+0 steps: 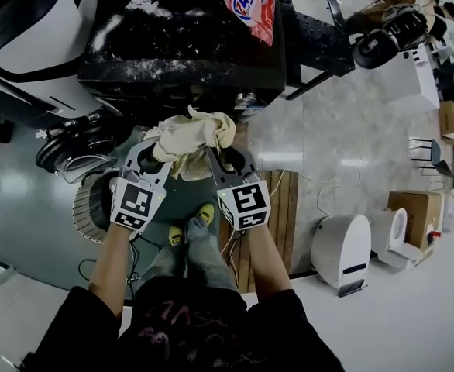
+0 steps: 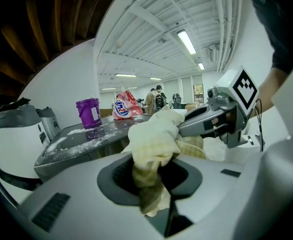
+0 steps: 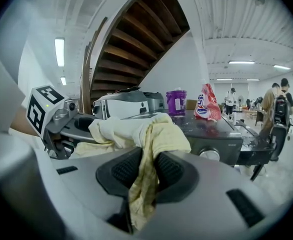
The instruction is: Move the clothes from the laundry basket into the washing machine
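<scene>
Both hands are up in front of us, carrying one garment between them. The left gripper (image 2: 149, 173) has its jaws drawn in to a narrow gap and clamped on a fold of the pale yellow cloth (image 1: 188, 136); the fabric is squeezed between the pads and a tail hangs out below. The right gripper (image 3: 142, 173) is the same: its jaws are nearly together and pinch the other end of the cloth. The bundle is in the air, spanning the two jaws, with its long axis running left to right and the slack heaped in the middle. It is out of the ribbed round tub at near left, which we take for the laundry basket (image 1: 87, 206). The washing machine (image 1: 235, 56) stands just on the far side of the jaws. White powder dusts its dark top, which carries a purple cup (image 2: 89, 112) and a detergent bag (image 1: 252, 6). A control knob shows on its front in the right gripper view. We cannot see the drum mouth; it must sit under the near edge of the top. A round dark ring (image 1: 68, 153) at the left may be the open door. Neither hand is clearly nearer. We judge the load must go forward and down, with both ends fed in together.
</scene>
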A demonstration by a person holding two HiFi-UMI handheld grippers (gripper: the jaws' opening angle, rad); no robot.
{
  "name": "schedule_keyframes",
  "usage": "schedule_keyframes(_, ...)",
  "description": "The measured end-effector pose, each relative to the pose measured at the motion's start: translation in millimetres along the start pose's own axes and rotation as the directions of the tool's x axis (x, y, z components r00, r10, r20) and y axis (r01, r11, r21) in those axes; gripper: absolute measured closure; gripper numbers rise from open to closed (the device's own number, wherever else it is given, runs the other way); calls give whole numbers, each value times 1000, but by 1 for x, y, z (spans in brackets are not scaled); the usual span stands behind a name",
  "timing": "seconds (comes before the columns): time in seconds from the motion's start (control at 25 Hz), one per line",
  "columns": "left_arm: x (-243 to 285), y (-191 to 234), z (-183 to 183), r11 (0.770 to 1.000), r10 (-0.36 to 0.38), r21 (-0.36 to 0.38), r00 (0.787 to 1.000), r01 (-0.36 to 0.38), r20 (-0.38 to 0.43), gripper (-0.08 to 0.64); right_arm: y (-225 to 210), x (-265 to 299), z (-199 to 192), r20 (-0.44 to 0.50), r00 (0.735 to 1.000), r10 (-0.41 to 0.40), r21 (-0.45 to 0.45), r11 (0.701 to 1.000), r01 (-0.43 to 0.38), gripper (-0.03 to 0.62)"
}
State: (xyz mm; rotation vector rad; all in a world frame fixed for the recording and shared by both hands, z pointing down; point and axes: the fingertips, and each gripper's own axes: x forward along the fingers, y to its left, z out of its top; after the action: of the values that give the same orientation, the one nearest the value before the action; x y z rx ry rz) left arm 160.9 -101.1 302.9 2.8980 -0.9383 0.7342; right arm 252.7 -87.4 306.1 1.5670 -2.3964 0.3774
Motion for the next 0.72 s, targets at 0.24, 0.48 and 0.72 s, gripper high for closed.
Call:
schedule_keyframes(0.24,-10,11,-21,1000,8,3,1000,-8,-8,454,17,16,-10,0,1000,-19,23,1000,19,511)
schedule_keyframes(0.48,-5,16,-47,1000,5,-4,1000,-5,-30,454,23,27,-32,-18,1000,-9,43,999,9,511)
schedule_keyframes(0.72,28,18,-85,999,18,-32,999,-19,-30,453,8,55,-70,-22,1000,16,14,1000,-15,511)
